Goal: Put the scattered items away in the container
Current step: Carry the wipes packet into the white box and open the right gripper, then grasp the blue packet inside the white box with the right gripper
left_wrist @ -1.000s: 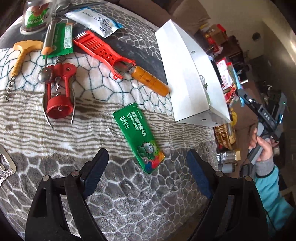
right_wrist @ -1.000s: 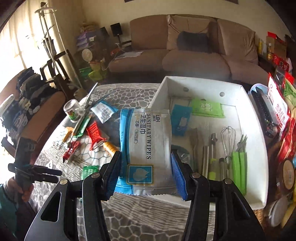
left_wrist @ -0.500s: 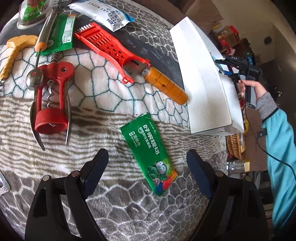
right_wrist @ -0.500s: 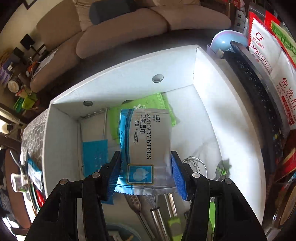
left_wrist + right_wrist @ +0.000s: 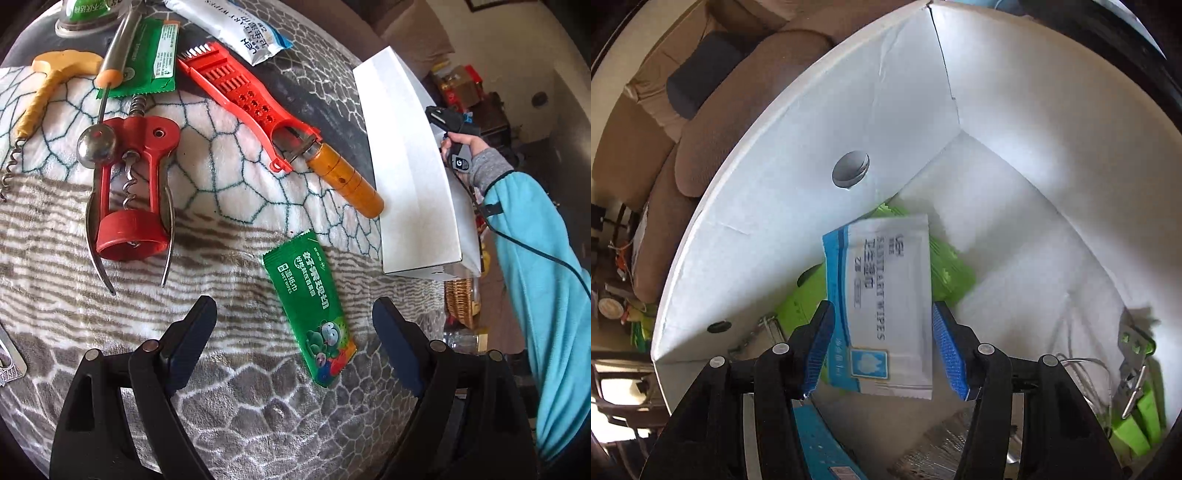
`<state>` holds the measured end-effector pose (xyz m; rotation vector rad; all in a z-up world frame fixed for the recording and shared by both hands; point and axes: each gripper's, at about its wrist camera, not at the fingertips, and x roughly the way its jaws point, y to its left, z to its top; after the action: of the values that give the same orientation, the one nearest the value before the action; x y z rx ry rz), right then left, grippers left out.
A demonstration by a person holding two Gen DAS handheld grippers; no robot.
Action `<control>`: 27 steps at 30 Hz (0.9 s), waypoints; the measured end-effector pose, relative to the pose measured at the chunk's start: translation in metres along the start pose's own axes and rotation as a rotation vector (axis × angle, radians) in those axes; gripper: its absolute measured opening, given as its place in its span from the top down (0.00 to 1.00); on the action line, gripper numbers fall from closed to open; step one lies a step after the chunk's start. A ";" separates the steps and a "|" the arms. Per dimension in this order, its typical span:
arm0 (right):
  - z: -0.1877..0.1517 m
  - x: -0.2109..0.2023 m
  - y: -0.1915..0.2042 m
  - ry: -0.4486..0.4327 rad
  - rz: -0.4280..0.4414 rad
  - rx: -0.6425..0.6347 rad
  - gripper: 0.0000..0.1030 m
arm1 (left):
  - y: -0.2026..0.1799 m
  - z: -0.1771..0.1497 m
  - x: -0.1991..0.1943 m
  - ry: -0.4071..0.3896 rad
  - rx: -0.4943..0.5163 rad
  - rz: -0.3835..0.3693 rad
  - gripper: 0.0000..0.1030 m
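Note:
My right gripper (image 5: 882,347) is inside the white box (image 5: 783,206), its jaws parted a little wider than the blue-and-white sanitary wipes packet (image 5: 882,306), which hangs tilted between them over a green packet (image 5: 949,269). My left gripper (image 5: 293,343) is open and empty above a green wet wipes packet (image 5: 310,306) on the patterned blanket. The white box (image 5: 410,177) stands to its right. A red corkscrew (image 5: 129,192), a red peeler with a wooden handle (image 5: 277,122), another green packet (image 5: 147,55) and a white wipes packet (image 5: 247,29) lie beyond.
Inside the box lie a blue packet (image 5: 820,443), a whisk (image 5: 1082,373) and green-handled tools (image 5: 1137,406). A wooden-handled corkscrew (image 5: 40,96) and a metal scoop (image 5: 99,140) lie at the blanket's left. A sofa (image 5: 701,122) stands behind the box.
My right gripper has dropped deep into the box and its jaws have loosened off the wipes packet, which now tilts. My left gripper has come lower and closer to the green packet.

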<state>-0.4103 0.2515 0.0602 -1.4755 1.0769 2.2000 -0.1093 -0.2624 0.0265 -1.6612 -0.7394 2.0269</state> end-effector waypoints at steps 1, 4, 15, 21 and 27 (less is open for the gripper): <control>-0.002 0.000 0.001 0.011 0.027 0.012 0.44 | 0.000 0.000 0.001 0.004 0.002 0.002 0.18; -0.007 -0.006 0.012 0.036 0.073 -0.037 0.45 | 0.003 0.000 0.005 0.016 -0.003 0.009 0.18; -0.046 -0.078 0.023 -0.042 0.023 -0.406 0.43 | -0.006 -0.003 0.008 0.014 0.011 0.001 0.18; -0.111 -0.096 0.037 0.016 0.094 -0.598 0.29 | -0.005 -0.001 0.001 -0.026 0.001 -0.013 0.18; -0.126 -0.039 0.097 0.048 -0.050 -0.663 0.26 | 0.000 -0.002 0.005 -0.020 -0.011 0.016 0.18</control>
<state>-0.3660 0.1025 0.1107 -1.7720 0.3044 2.6336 -0.1080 -0.2588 0.0219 -1.6603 -0.7485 2.0564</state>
